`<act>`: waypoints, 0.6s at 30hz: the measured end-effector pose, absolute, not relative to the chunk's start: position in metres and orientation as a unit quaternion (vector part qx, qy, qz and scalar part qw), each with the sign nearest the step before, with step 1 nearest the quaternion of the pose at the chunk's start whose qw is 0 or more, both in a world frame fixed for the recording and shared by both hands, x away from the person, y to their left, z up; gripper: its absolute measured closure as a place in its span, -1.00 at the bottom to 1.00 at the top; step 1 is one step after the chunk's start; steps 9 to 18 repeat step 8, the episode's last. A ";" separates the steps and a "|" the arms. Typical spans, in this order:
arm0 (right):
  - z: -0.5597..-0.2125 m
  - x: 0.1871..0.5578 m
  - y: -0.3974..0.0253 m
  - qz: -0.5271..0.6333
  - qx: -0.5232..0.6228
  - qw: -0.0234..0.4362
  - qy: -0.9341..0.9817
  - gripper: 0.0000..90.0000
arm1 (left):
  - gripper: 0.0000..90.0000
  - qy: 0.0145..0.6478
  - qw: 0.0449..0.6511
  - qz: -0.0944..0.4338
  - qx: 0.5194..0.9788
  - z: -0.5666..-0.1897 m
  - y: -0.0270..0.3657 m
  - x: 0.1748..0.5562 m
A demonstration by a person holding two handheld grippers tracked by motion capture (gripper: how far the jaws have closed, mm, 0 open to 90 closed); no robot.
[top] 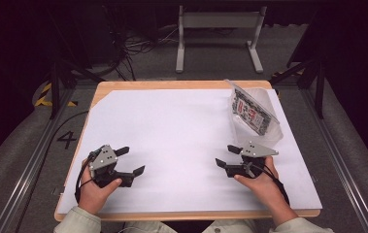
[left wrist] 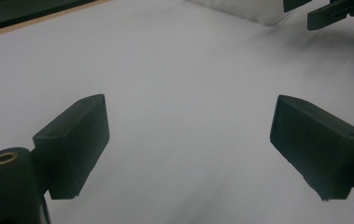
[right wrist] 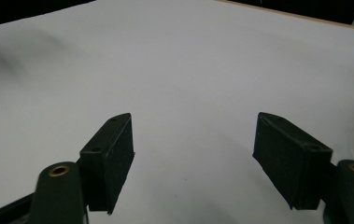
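A clear plastic bag [top: 254, 112] with a red and white printed pack inside lies at the far right of the white sheet [top: 172, 126]. My left gripper [top: 132, 160] rests low at the front left, held by a hand, open, with nothing between its jaws [left wrist: 188, 144]. My right gripper [top: 226, 155] sits at the front right, just in front of the bag, also open and empty [right wrist: 193, 158]. The two grippers point toward each other across the bare sheet. In the left gripper view the right gripper's jaws [left wrist: 338, 14] show at the top right.
The white sheet covers a wooden table [top: 181, 85] whose edges show at the back and front. Beyond the table stand a white metal frame [top: 218, 34] and loose cables [top: 133, 48] on the floor. Metal rails [top: 31, 160] run along both sides.
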State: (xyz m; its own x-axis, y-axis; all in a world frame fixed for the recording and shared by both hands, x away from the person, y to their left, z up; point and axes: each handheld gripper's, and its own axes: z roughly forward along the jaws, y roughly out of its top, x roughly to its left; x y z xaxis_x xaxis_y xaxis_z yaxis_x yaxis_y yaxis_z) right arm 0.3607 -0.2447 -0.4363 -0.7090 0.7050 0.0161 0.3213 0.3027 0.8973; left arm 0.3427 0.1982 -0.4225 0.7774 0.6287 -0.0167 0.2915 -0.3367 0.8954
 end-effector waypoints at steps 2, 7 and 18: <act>-0.438 0.362 -0.245 0.492 0.329 0.192 0.783 -0.37 | -0.72 0.288 0.497 0.169 0.801 -0.424 0.199 0.343; -0.438 0.365 -0.245 0.493 0.325 0.187 0.785 -0.37 | -0.78 0.296 0.495 0.162 0.801 -0.428 0.203 0.343; -0.438 0.365 -0.245 0.494 0.323 0.187 0.785 -0.36 | -0.81 0.297 0.493 0.159 0.802 -0.429 0.203 0.343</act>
